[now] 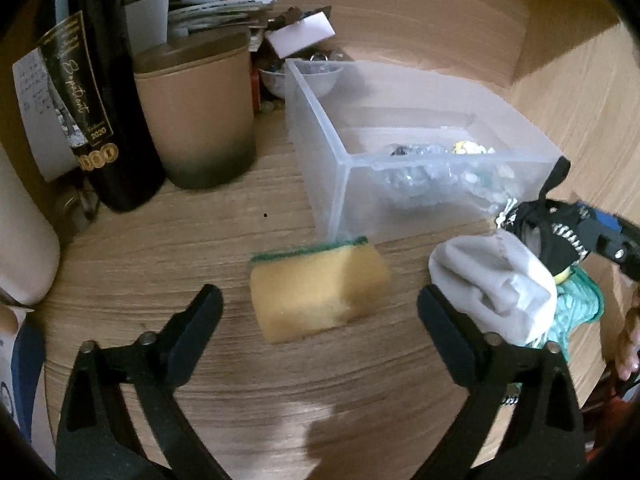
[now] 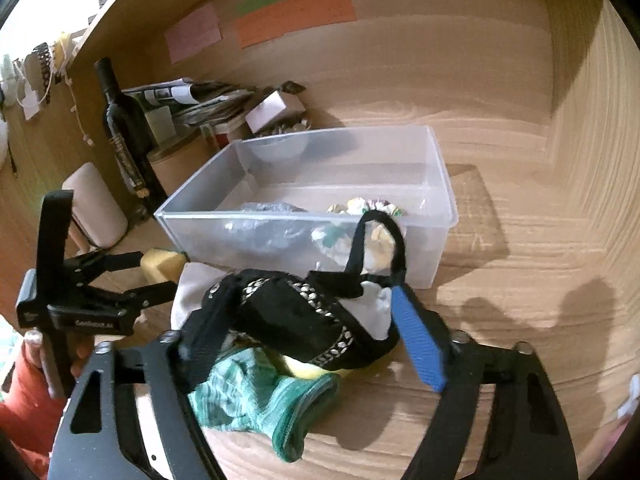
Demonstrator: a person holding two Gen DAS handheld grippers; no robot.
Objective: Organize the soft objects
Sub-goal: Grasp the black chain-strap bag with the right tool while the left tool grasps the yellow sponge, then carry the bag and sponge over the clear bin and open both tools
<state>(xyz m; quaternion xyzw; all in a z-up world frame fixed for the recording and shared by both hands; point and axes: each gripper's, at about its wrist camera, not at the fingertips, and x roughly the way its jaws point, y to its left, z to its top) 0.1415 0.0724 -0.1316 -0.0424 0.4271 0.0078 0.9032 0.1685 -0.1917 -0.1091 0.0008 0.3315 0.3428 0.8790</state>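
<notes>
A yellow sponge (image 1: 318,292) with a green scrubbing face lies on the wooden desk (image 1: 248,380), just in front of the clear plastic bin (image 1: 340,184). The left gripper (image 1: 320,312) hangs low over the desk with its jaws spread wide, one finger on each side of the sponge and neither touching it.

At about three o'clock from the sponge sits a heap of soft things: a white sock (image 1: 500,284), a green cloth (image 2: 260,400) underneath, and a black studded strap piece (image 2: 296,316) on top. The right gripper (image 2: 312,344) is down in that heap, its blue-padded finger (image 2: 418,344) on one side and the black finger on the other, with the black piece between them; whether the jaws are actually squeezing it I cannot tell. A black loop of the piece rises against the bin's front wall.

Inside the bin lie crumpled clear plastic (image 2: 264,224) and a flowery fabric bundle (image 2: 360,216). At ten o'clock from the sponge stand a tan canister (image 1: 196,112) and a dark wine bottle (image 1: 108,92), with stacked papers (image 1: 216,8) behind.
</notes>
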